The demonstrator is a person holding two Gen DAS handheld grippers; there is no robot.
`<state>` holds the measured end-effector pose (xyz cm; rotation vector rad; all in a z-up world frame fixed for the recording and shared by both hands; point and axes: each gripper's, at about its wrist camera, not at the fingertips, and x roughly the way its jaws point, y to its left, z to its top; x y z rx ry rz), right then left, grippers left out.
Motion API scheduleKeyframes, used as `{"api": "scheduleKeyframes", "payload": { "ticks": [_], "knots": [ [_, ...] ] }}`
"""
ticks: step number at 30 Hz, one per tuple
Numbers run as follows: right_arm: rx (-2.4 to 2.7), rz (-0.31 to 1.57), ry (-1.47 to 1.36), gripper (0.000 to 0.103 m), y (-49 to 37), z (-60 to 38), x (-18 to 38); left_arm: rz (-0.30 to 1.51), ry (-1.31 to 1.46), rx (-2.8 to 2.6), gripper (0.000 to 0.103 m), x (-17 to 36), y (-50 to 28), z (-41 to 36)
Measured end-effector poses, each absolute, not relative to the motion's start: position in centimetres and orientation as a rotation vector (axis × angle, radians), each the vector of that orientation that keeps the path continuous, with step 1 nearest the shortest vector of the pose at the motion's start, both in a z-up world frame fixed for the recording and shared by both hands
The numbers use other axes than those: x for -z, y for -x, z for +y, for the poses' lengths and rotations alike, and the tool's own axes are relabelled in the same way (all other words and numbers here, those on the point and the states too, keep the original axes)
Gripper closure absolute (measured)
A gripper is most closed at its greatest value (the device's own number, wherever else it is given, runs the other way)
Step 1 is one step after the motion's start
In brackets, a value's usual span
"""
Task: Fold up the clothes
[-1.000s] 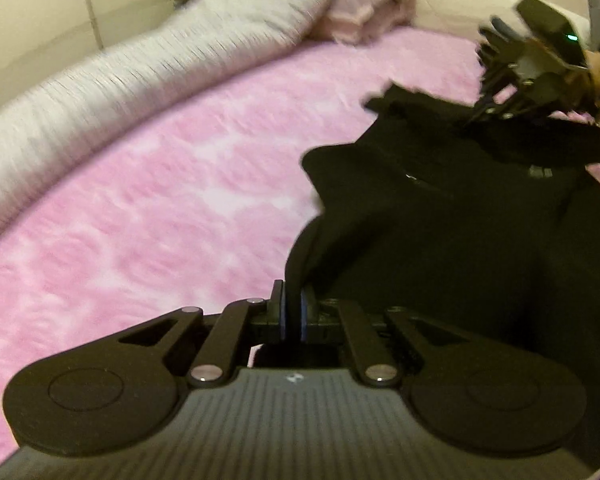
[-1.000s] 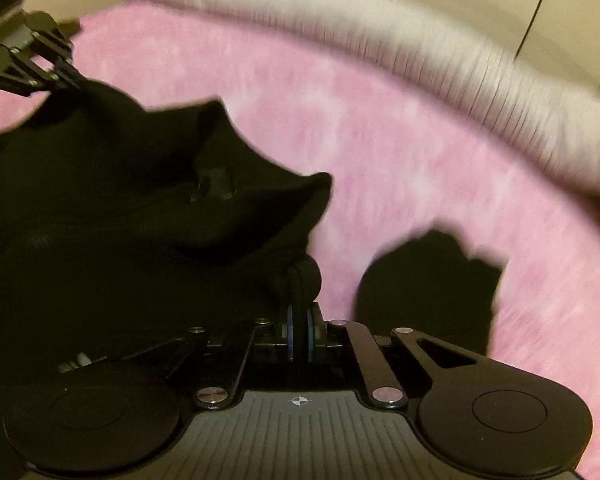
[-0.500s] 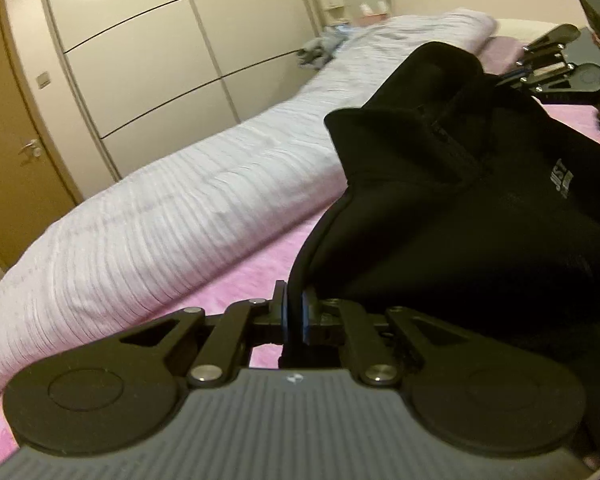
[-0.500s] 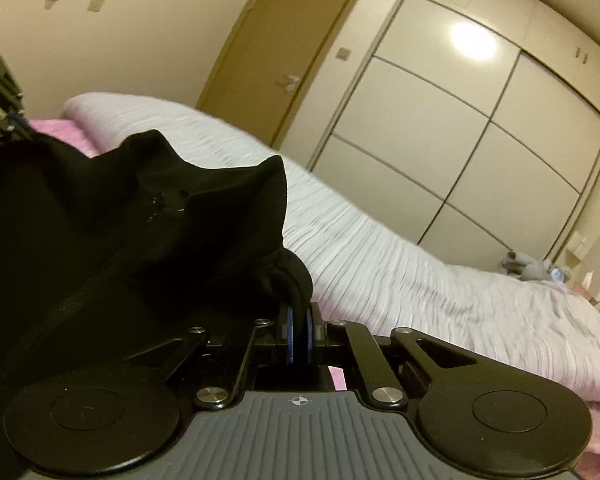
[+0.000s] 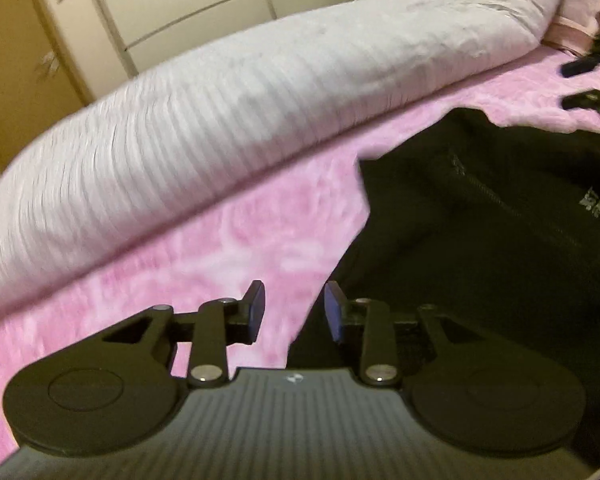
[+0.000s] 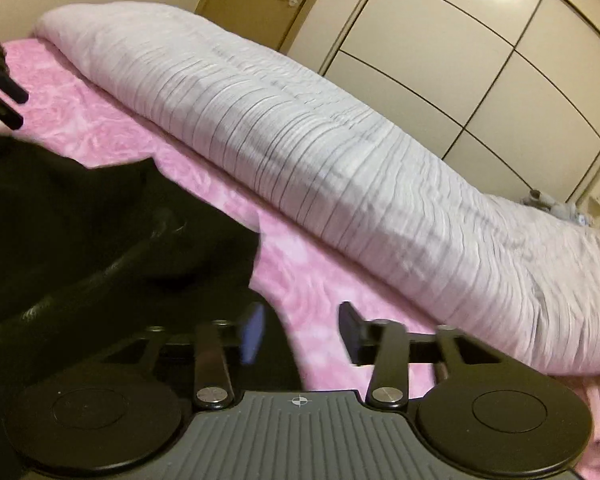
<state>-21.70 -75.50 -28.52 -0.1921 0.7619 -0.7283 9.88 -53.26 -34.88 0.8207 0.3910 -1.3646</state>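
Left claw point(image 5: 294, 310): jaws parted, nothing between them, hanging low over the pink blanket point(image 5: 204, 248) at the near left edge of the black zip jacket point(image 5: 480, 248). Jacket spread on the bed, zipper line and a small white logo facing up, collar end toward the rolled grey duvet point(image 5: 220, 112).

Handling, judged: soft knit or fleece, limp, light, no stiffness of its own; likely to sag and drag on the plush blanket rather than slide. Zipper track the only firm line, useful as a fold axis. Best holds probably at hem corners, shoulder seams or the collar edge point(image 6: 220, 240), pinching one layer and not the blanket pile beneath. Fold state of the far parts not readable, black on black.

Room: bare blanket strip to the left of the jacket, bounded by the duvet roll running along the whole far side; a folded pink textile point(image 5: 580, 12) at the duvet's far end. Wardrobe doors point(image 6: 480, 80) behind, well apart.

Right claw point(image 6: 300, 334): likewise spread wide and empty, over the jacket's right edge where cloth meets blanket. More bare blanket to its right, up to the duvet. Motion blur in both views.
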Motion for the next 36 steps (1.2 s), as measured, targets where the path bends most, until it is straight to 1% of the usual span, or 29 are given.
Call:
{"api": "scheduleKeyframes", "payload": {
  "ticks": [2, 5, 6, 10, 14, 18, 20, 23, 24, 25, 26, 27, 29, 30, 33, 36],
  "knots": [
    [0.760, 0.751, 0.175, 0.052, 24.7, -74.2, 27.6, 0.392, -0.801, 1.380, 0.071, 34.3, -10.1, -50.9],
    [0.818, 0.750, 0.140, 0.046, 30.3, -71.3, 26.1, 0.395, -0.769, 1.412, 0.069, 32.6, -10.2, -46.4],
    [0.846, 0.759, 0.113, 0.044, 32.8, -70.1, 25.8, 0.400, -0.762, 1.421, 0.066, 32.1, -10.1, -44.4],
    [0.937, 0.795, -0.023, 0.037, 42.7, -65.5, 25.5, 0.454, -0.793, 1.441, 0.059, 31.2, -9.7, -37.0],
    [1.025, 0.702, -0.270, 0.032, 49.4, -64.3, 26.5, 0.543, -0.835, 1.385, 0.057, 32.2, -9.9, -31.0],
    [1.102, 0.600, -0.517, 0.031, 56.0, -63.0, 27.6, 0.659, -0.831, 1.328, 0.055, 34.2, -10.4, -27.5],
    [1.086, 0.549, -0.592, 0.031, 57.0, -63.4, 28.0, 0.712, -0.828, 1.325, 0.054, 35.1, -10.5, -26.7],
    [1.060, 0.545, -0.600, 0.031, 55.5, -64.3, 28.3, 0.745, -0.809, 1.317, 0.054, 35.9, -10.5, -26.7],
    [1.051, 0.544, -0.603, 0.036, 55.0, -64.6, 28.4, 0.754, -0.802, 1.314, 0.063, 36.2, -10.5, -26.8],
    [1.042, 0.542, -0.606, 0.050, 54.5, -64.9, 28.4, 0.750, -0.807, 1.319, 0.087, 36.1, -10.2, -26.8],
    [1.034, 0.541, -0.608, 0.095, 54.0, -65.1, 28.5, 0.741, -0.815, 1.328, 0.095, 36.0, -9.8, -26.9],
    [1.025, 0.539, -0.611, 0.096, 53.5, -65.4, 28.6, 0.731, -0.824, 1.336, 0.098, 35.9, -9.4, -26.9],
    [1.027, 0.540, -0.585, 0.097, 52.7, -65.8, 28.4, 0.631, -0.901, 1.325, 0.100, 35.1, -8.6, -27.2],
    [1.077, 0.544, -0.506, 0.097, 53.0, -65.6, 27.2, 0.586, -0.918, 1.302, 0.101, 34.5, -8.7, -27.3],
    [1.245, 0.521, -0.348, 0.097, 55.1, -66.5, 24.2, 0.507, -0.881, 1.191, 0.101, 32.1, -11.8, -27.2],
    [1.359, 0.554, -0.223, 0.096, 56.3, -68.5, 22.3, 0.448, -0.887, 1.061, 0.101, 30.9, -15.8, -27.8]
  ]
}}
